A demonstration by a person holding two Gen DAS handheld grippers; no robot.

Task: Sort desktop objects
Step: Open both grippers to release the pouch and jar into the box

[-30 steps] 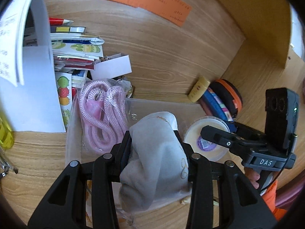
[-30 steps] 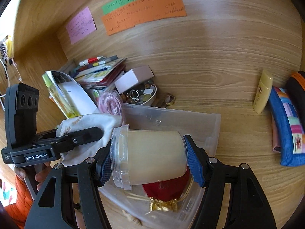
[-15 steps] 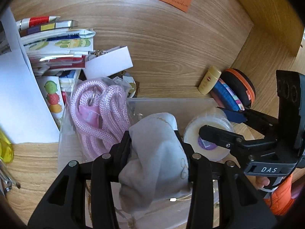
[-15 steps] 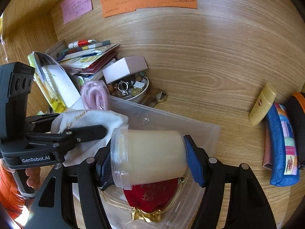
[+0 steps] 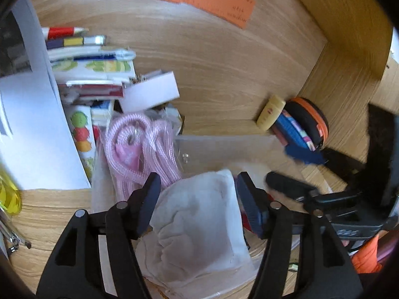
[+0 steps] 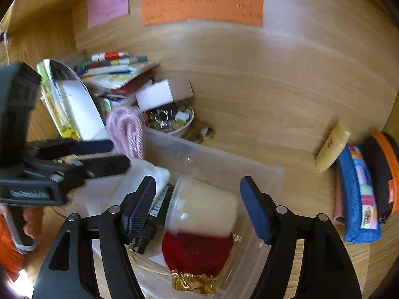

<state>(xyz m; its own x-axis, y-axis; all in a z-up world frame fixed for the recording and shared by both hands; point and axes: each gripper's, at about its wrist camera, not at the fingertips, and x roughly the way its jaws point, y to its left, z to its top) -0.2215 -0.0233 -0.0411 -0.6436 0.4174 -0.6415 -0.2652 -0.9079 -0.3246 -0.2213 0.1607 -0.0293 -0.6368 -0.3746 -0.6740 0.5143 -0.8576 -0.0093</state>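
While both grippers hang over the clear plastic box [image 6: 261, 174], each one is letting go of its thing. The box is the biggest; it looks light and a bit bendy, so its rim is the best place to hold.

The white cloth bag [image 5: 199, 224] sits inside the box, on its left side. It is soft and squashy, so pinching the middle works. The left gripper [image 5: 197, 204] points down at a slant, and its jaws are opening with the bag loose between them.

The small tub [image 6: 204, 211] lies tipped on a red pouch [image 6: 197, 251] in the box. It looks smooth, stiff and slippery; its sides are best to hold. The right gripper [image 6: 199, 204] slants down too, jaws opening, pads off the tub.
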